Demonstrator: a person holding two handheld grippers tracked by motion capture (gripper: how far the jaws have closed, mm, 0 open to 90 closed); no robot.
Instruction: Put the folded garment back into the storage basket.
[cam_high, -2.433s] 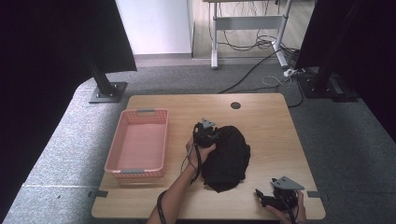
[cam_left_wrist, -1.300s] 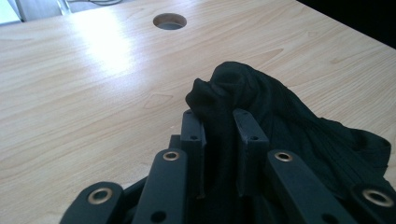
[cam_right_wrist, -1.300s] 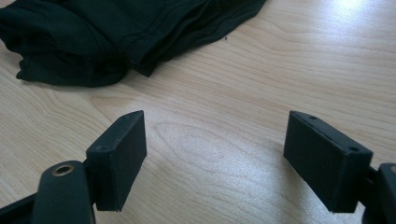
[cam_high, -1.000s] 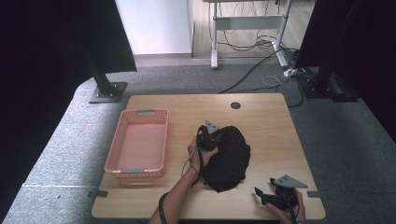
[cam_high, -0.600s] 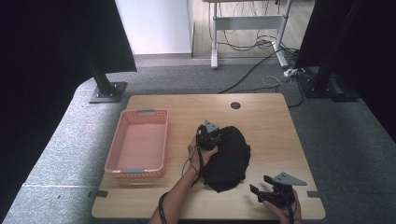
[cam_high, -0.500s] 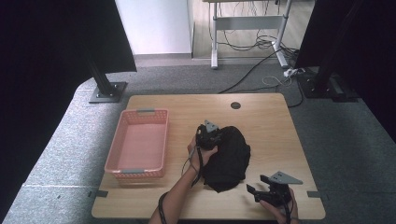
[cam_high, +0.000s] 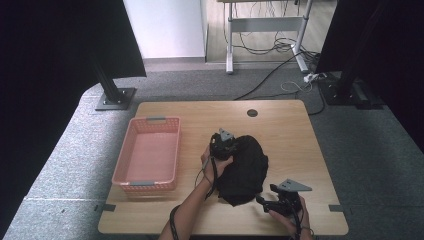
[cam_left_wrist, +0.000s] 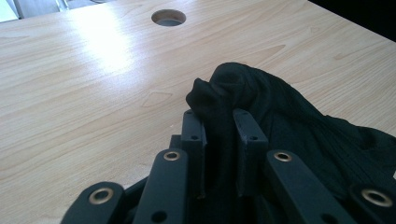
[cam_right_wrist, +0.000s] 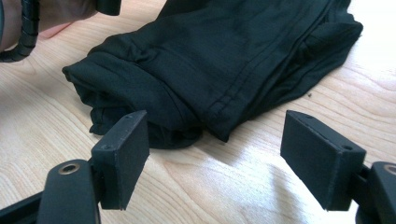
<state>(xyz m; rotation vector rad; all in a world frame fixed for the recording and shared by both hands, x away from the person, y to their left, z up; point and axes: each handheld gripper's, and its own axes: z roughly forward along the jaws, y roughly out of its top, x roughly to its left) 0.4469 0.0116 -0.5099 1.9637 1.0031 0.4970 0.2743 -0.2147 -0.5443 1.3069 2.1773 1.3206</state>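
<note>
A crumpled black garment lies on the wooden table, right of centre. My left gripper sits at the garment's upper left edge and is shut on a pinched fold of the black cloth. My right gripper is at the garment's near edge, close to the table's front. Its jaws stand wide open in the right gripper view, my right gripper just short of the black garment, and nothing is between the pads.
A pink plastic basket stands on the left part of the table. A round cable hole is at the table's far edge. Bare wood lies beyond the garment. Black stands and cables are on the floor behind.
My right gripper has moved left and a little up, toward the garment's near edge. The left gripper has stayed in place on the cloth.
</note>
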